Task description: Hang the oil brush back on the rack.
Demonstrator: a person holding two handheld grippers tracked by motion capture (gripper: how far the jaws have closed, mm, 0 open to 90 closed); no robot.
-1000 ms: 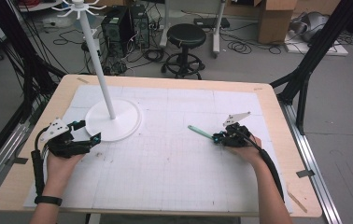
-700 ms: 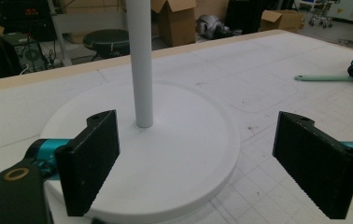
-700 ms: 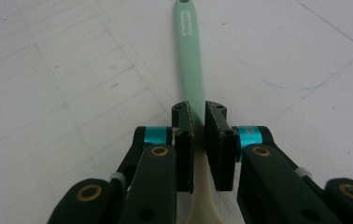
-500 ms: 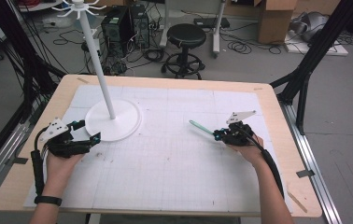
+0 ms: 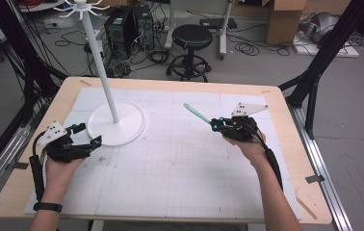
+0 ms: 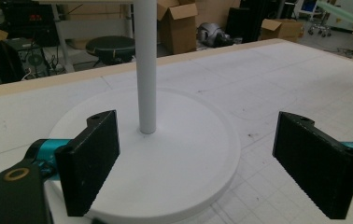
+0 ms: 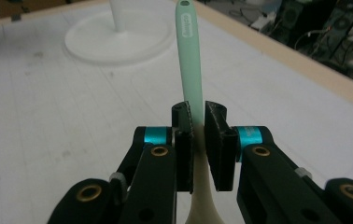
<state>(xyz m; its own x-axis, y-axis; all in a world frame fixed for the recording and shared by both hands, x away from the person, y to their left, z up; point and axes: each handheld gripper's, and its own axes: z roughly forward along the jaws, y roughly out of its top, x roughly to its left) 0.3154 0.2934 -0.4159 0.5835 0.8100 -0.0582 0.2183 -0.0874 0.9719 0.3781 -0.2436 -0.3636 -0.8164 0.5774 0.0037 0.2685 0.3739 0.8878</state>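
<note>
A utensil [image 5: 197,113] with a mint-green handle and a cream lower part is clamped in my right gripper [image 5: 214,124], handle pointing up and away to the left, off the mat. In the right gripper view the pads [image 7: 185,140] press on the utensil [image 7: 189,56] where green meets cream. My left gripper [image 5: 88,134] rests at the left, open, facing the round base [image 5: 122,126] of a white stand. In the left gripper view the pole [image 6: 145,70] rises between the spread jaws of that gripper [image 6: 207,163], and nothing is between them.
A white gridded mat [image 5: 180,163] covers the wooden table [image 5: 286,103]. The stand's pole [image 5: 104,77] ends in a ring of hooks [image 5: 81,7]. Behind the table are a black stool [image 5: 192,36], computer cases, cardboard boxes and loose cables on the floor.
My right gripper has risen and moved slightly away with the utensil in it, the handle now tilted higher. The left gripper has stayed in place.
</note>
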